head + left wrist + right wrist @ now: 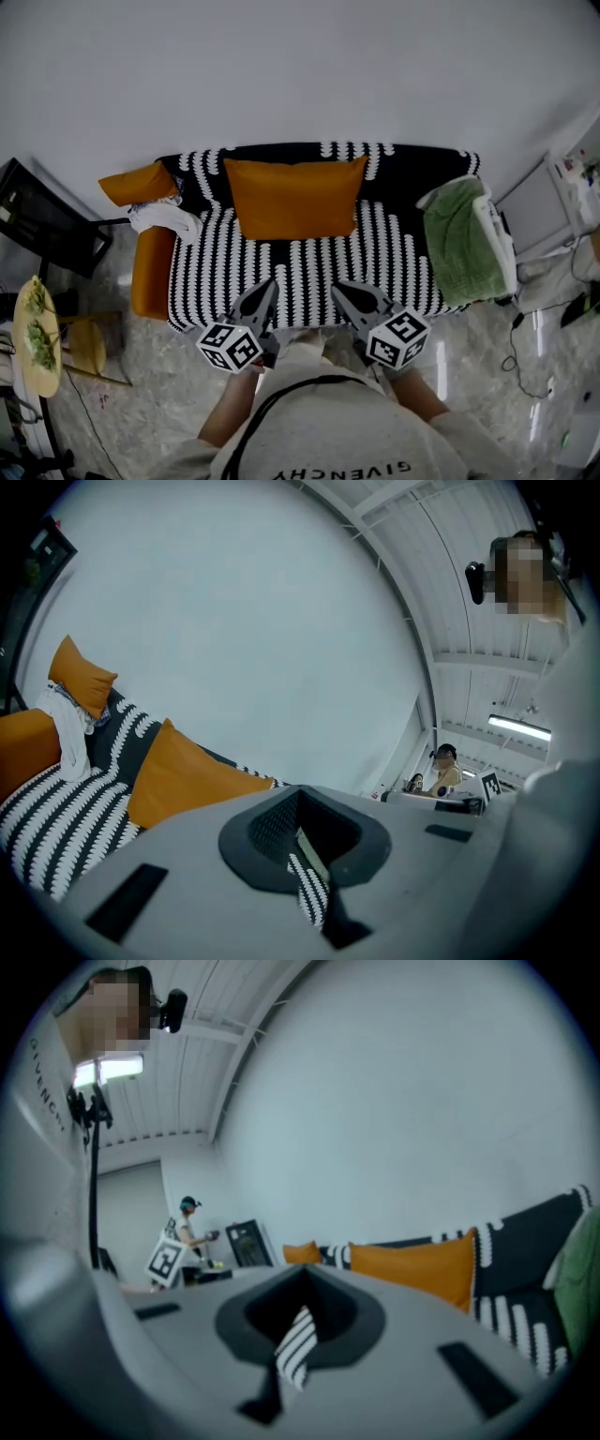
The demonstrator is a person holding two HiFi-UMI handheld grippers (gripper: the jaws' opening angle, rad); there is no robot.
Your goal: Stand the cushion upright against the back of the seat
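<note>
Two cushions were counted: large cushion (295, 197), small cushion (139, 183). Left gripper (266, 287) and right gripper (339, 289) were held near-level, jaws together.

You have a green blanket (459, 239) in view. Well left of the green blanket lies a crumpled white cloth (164, 217). Farther left stand a black frame (42, 225) and a round wooden tray (42, 377) carrying greens (37, 330). Just below-right, a black cable (514, 323) crosses the marble floor (469, 375).

Head view looks steeply down on the sofa (309, 272) from above its front edge. Both gripper views sit low there, facing its back; all three share the cushion (295, 199).
</note>
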